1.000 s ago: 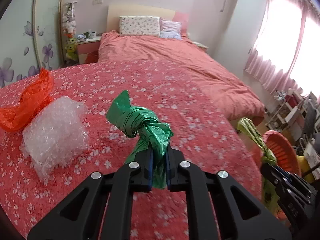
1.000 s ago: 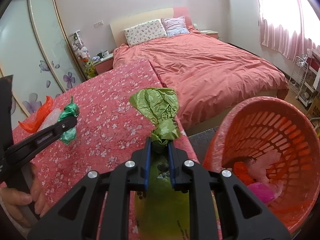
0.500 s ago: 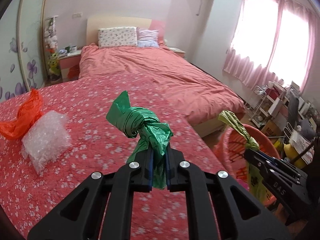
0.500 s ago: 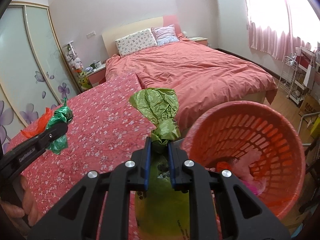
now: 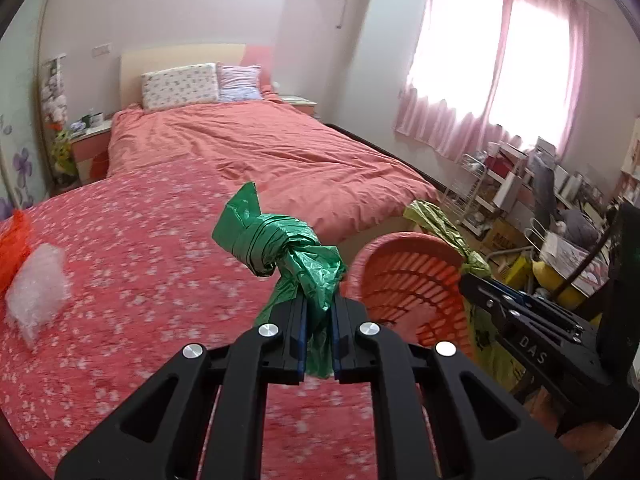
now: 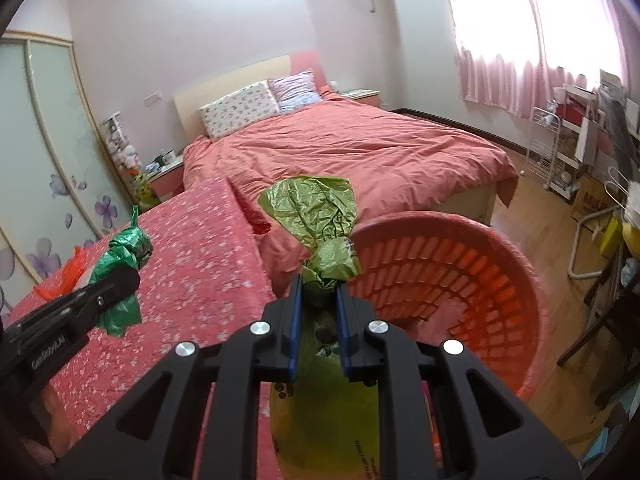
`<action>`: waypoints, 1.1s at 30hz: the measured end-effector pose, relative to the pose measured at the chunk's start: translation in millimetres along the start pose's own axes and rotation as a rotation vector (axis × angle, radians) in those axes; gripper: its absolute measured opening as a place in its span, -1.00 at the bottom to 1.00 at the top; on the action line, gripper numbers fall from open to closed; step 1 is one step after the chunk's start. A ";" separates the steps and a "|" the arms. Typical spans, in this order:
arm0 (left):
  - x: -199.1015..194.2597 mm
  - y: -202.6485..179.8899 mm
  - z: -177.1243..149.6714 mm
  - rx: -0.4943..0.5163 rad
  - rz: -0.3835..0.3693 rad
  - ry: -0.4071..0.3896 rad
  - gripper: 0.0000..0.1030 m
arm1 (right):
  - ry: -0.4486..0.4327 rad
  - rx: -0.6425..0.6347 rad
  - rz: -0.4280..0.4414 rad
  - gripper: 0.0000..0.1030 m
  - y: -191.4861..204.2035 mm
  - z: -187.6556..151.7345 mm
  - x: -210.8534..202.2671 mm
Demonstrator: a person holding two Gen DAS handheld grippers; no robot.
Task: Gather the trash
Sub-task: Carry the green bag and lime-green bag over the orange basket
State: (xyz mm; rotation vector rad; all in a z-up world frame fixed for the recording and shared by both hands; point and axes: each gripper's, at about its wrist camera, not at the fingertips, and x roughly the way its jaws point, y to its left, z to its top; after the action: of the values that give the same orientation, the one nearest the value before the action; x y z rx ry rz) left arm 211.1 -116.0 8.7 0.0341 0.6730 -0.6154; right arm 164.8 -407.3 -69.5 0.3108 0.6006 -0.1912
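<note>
Now swung nearer the orange basket [image 6: 500, 248]: left claw [image 5: 319, 332] clamped on green bag [image 5: 276, 240], right claw [image 6: 318, 316] on olive bag [image 6: 316, 208], ready for dropping in.

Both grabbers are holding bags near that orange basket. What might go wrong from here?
1. The right gripper holds the yellow-green bag at the basket rim, not clearly over the opening; released now, it might fall outside.
2. The left gripper pinches only the tail below the green bag knot, so it may slip out.
3. Both grippers are converging on the basket and could bump.
</note>
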 end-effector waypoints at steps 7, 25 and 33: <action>13.6 -29.1 0.2 0.039 -0.054 0.017 -0.82 | -0.013 0.044 -0.035 -0.69 -35.2 2.6 -5.5; 41.3 -83.9 -7.3 0.107 -0.157 0.064 -0.82 | -0.008 0.117 -0.078 -0.69 -83.8 1.5 6.5; 51.6 -94.7 -11.4 0.116 -0.178 0.087 -0.82 | -0.005 0.137 -0.082 -0.68 -95.3 4.2 17.0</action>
State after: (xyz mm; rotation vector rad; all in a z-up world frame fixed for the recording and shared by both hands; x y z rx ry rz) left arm 184.6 -218.3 -15.4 0.1101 0.7291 -0.8275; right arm 155.4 -499.5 -98.1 0.4184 0.5972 -0.3124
